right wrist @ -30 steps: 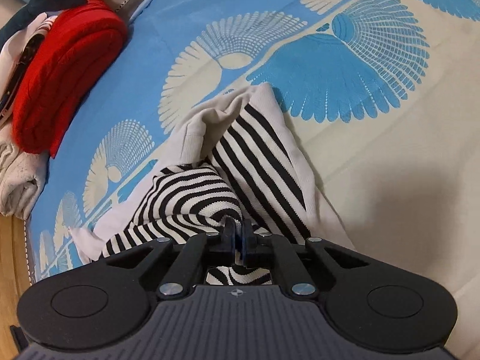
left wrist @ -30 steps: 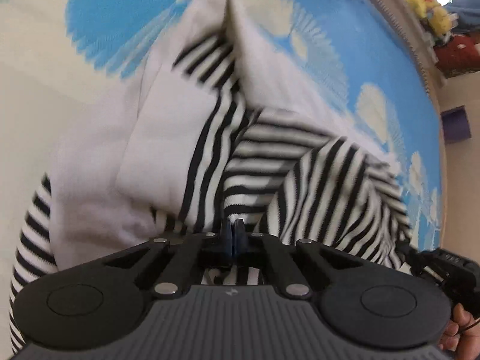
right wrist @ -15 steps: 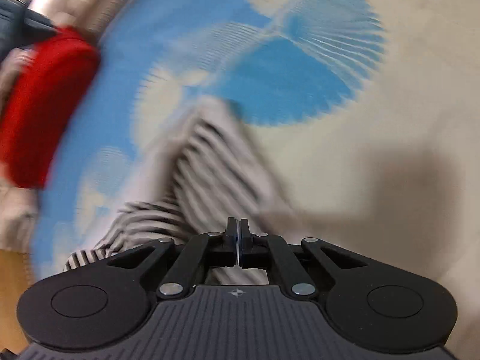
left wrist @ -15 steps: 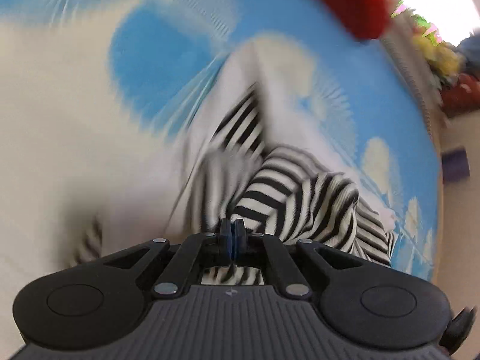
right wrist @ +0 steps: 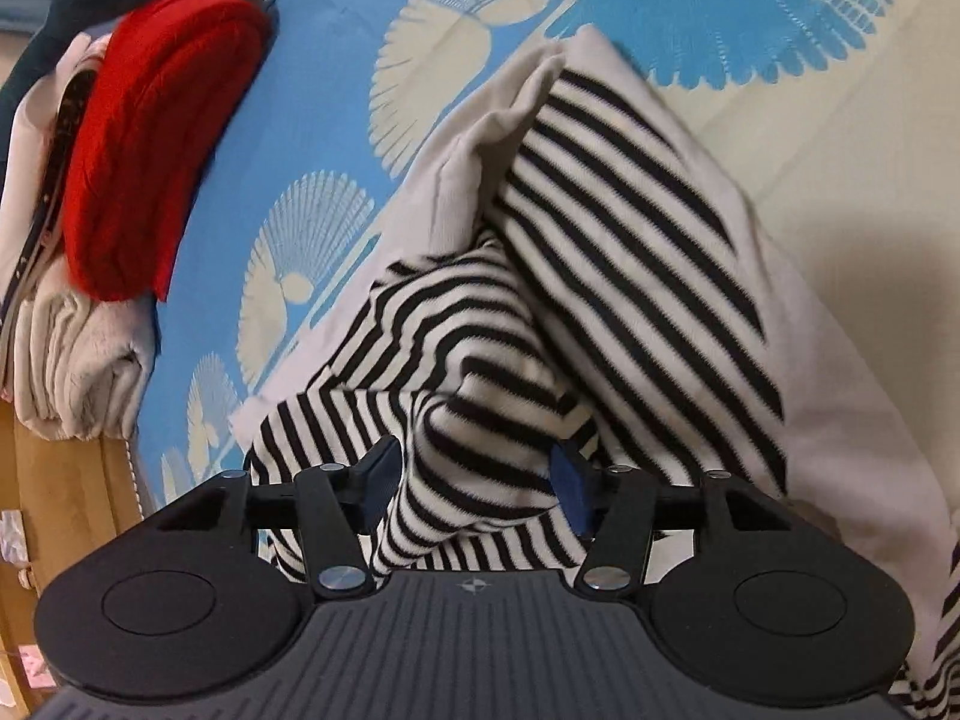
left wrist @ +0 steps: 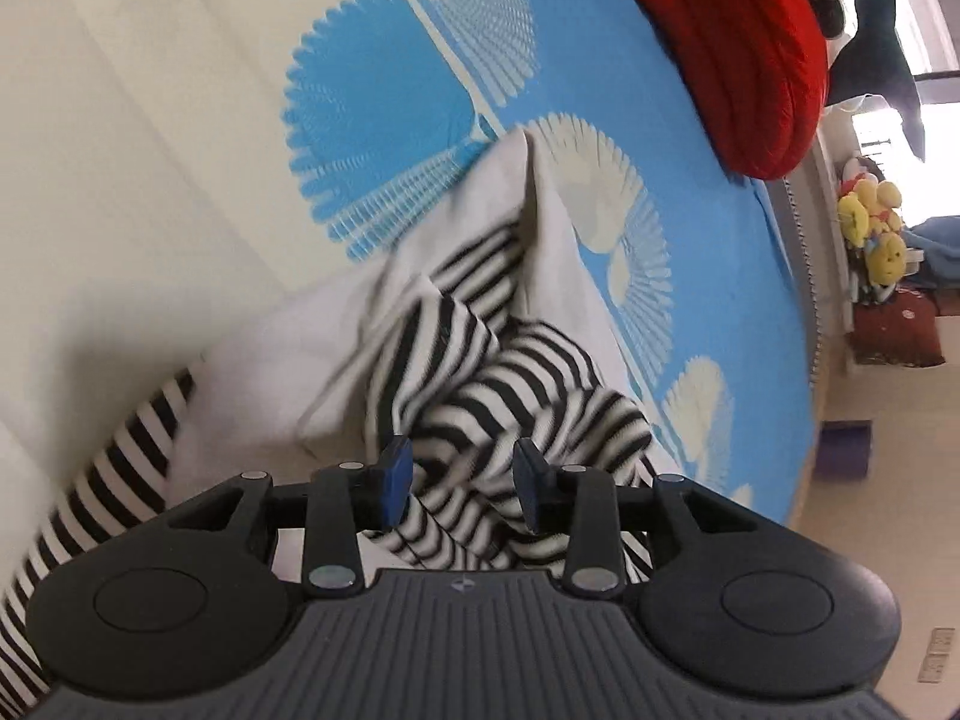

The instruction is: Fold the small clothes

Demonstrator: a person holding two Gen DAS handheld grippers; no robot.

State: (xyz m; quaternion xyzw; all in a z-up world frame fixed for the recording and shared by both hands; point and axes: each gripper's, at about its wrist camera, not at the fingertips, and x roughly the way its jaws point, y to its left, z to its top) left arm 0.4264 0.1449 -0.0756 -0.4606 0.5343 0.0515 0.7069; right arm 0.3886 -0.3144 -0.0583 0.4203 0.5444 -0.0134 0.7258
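— What covers the bed?

— A bedspread [right wrist: 312,120], blue with cream fan shapes along one side, plain cream on the other.

— Anything at the bed's edge?

— A folded red knit [right wrist: 150,138] lies at the blue edge, on top of a pile. Under it sits a folded beige plush piece [right wrist: 72,360], with a pale garment just beside.

— And off the bed?

— In the left wrist view, yellow plush toys [left wrist: 873,228] sit beyond the edge, a dark red bag [left wrist: 897,330] below them, and a purple block [left wrist: 846,450] on the floor.

Both wrist views: close above bedspread [left wrist: 690,138], facing forward-down; shared: striped garment [left wrist: 480,396] [right wrist: 600,228], red pile [right wrist: 156,120] far.
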